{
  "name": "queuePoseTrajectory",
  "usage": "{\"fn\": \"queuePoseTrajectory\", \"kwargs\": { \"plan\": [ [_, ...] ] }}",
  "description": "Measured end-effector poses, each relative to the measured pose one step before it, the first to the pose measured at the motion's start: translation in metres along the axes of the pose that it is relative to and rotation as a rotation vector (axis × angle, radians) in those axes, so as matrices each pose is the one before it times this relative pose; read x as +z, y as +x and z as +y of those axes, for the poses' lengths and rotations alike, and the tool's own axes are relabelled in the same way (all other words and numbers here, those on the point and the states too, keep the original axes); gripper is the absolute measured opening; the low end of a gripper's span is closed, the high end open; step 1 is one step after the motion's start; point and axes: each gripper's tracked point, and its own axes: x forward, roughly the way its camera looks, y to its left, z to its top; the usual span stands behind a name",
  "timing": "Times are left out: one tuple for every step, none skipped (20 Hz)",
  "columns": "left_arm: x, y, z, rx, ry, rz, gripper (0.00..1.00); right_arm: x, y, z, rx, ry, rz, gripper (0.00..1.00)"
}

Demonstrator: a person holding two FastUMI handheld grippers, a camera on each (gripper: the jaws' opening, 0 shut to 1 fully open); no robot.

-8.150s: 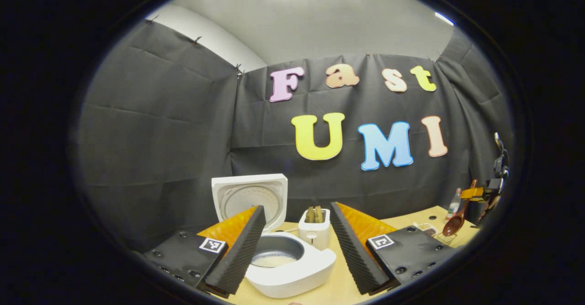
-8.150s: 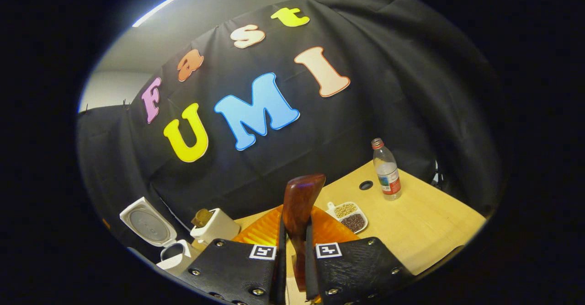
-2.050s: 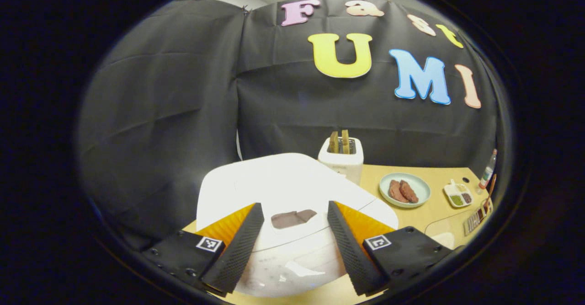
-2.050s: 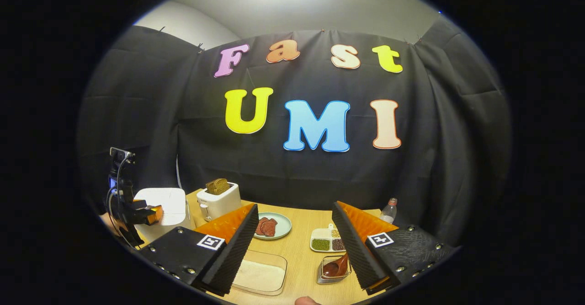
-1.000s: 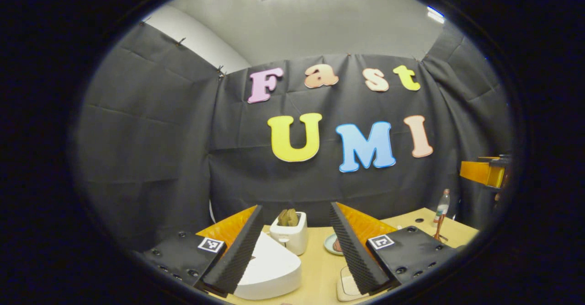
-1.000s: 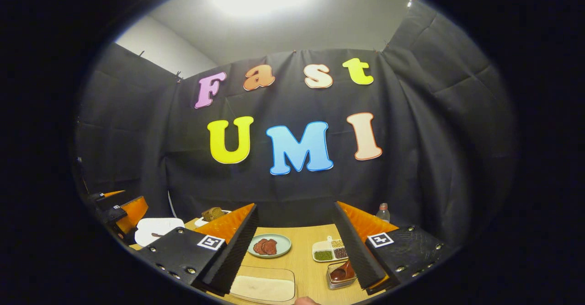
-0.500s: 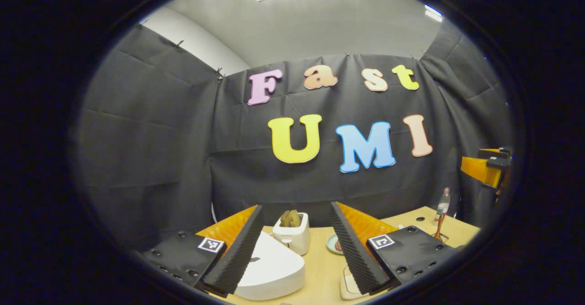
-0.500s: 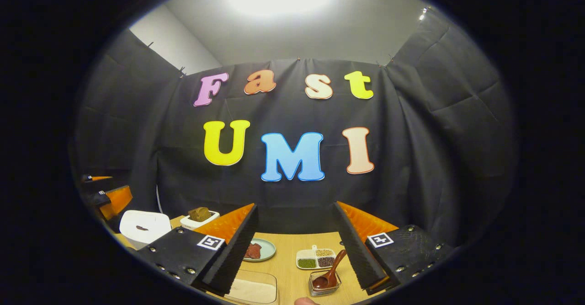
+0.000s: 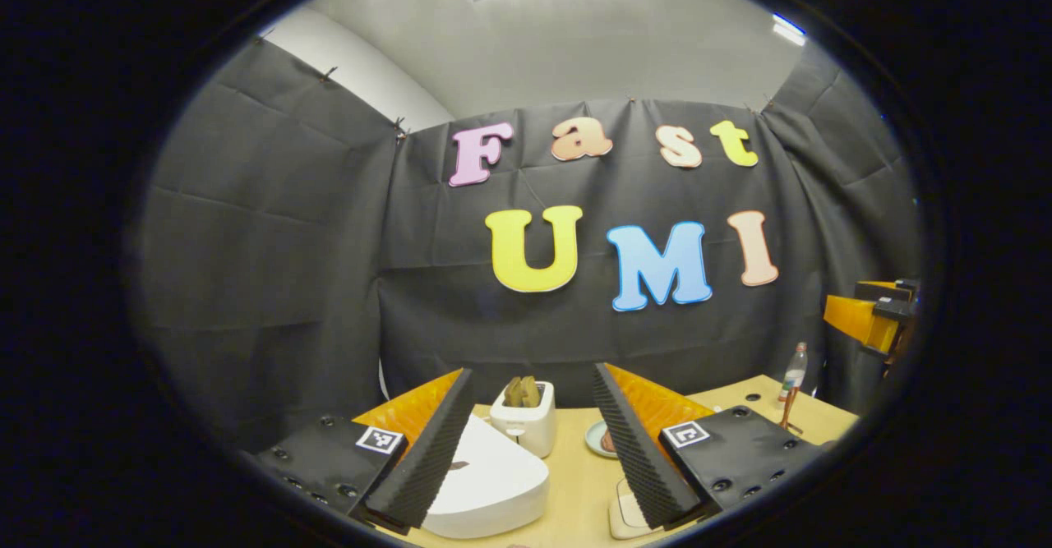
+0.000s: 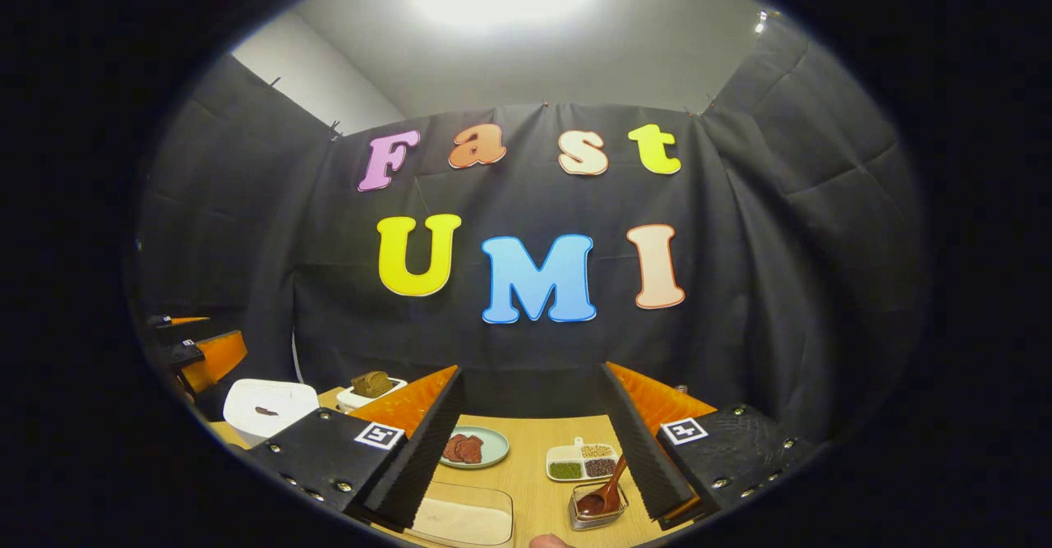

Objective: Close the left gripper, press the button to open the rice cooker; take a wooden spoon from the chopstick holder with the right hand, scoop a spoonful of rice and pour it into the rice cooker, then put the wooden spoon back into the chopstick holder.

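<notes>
We see the wooden spoon [image 10: 602, 495] leaning bowl-down in the chopstick holder [image 10: 597, 508], rice cooker [image 9: 489, 482] lid shut. Both the left gripper [image 9: 532, 441] and right gripper [image 10: 534, 441] gape wide, empty. We judge it light, stiff, smooth; grip mid-handle

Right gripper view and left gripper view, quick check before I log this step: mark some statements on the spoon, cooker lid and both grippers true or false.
1. The wooden spoon sits in the chopstick holder. True.
2. The rice cooker lid stands open. False: it is down.
3. The right gripper is clamped on the spoon. False: its jaws are apart, holding nothing.
4. The left gripper is open. True.
5. The toaster is empty. False: slices stick out of it.
</notes>
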Motion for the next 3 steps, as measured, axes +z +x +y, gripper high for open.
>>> {"fn": "queuePoseTrajectory", "kwargs": {
  "plan": [
    [0.00049,0.0018,0.00134,-0.00288,0.00366,-0.00465,0.96,-0.0004,-0.00085,0.00281,0.00203,-0.00357,-0.0005,0.98],
    [0.00032,0.0012,0.00051,-0.00436,0.00076,-0.00152,1.0,-0.00047,0.0003,0.00318,0.00309,0.00064,0.00229,0.98],
    [-0.00003,0.00107,0.00229,-0.0023,-0.00021,-0.00021,1.0,-0.0013,-0.00006,0.00266,0.00117,0.00254,0.00464,0.98]
  ]
}}
